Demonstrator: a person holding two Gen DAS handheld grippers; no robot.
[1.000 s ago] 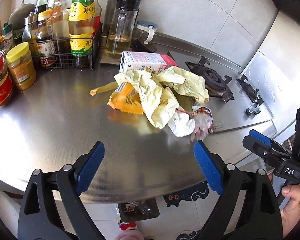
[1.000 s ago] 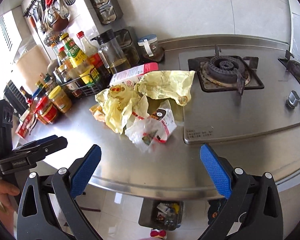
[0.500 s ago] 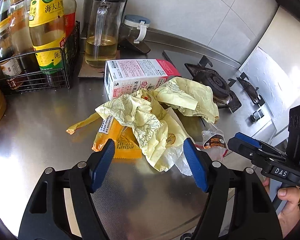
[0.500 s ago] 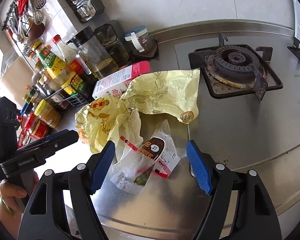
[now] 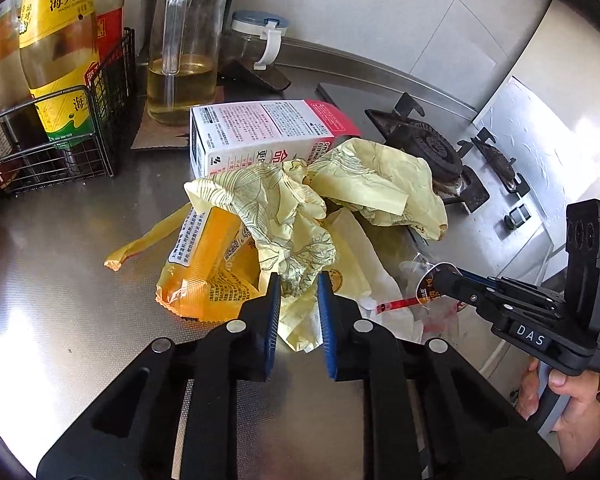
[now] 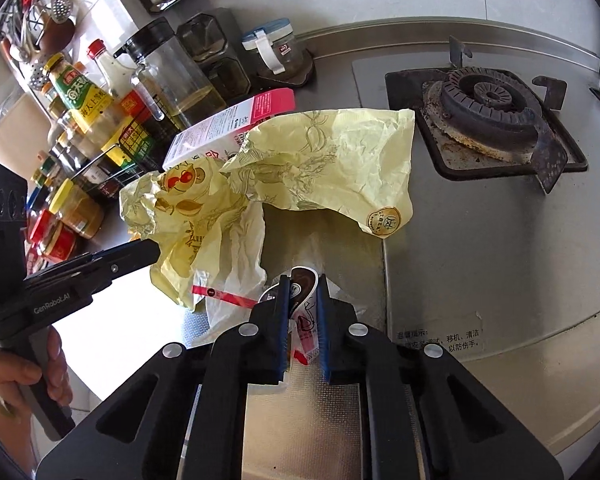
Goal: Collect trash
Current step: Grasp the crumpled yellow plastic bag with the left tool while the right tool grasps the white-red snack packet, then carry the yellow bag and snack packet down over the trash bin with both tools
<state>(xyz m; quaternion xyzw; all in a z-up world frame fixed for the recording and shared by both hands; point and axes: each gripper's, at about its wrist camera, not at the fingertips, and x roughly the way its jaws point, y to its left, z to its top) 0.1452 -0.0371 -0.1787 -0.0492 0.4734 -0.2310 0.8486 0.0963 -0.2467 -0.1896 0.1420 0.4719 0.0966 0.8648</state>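
Observation:
A pile of trash lies on the steel counter (image 5: 60,240): crumpled yellow wrapper paper (image 5: 292,216), an orange snack bag (image 5: 208,268), a pink-and-white carton (image 5: 260,136) and a clear plastic snack wrapper (image 6: 304,304). My left gripper (image 5: 298,284) is shut on the near fold of the yellow paper (image 6: 188,208). My right gripper (image 6: 303,284) is shut on the clear snack wrapper, which shows in the left wrist view (image 5: 428,288) at the pile's right edge. A second yellow sheet (image 6: 332,160) lies over the carton (image 6: 236,120).
A wire rack of sauce bottles (image 5: 60,80), an oil jug (image 5: 184,52) and a lidded jar (image 5: 256,44) stand at the back left. The gas hob burner (image 6: 488,104) is at the right. Jars (image 6: 76,208) line the left edge.
Both grippers moved forward into the trash pile and closed: the left onto the yellow paper, the right onto the clear snack wrapper.

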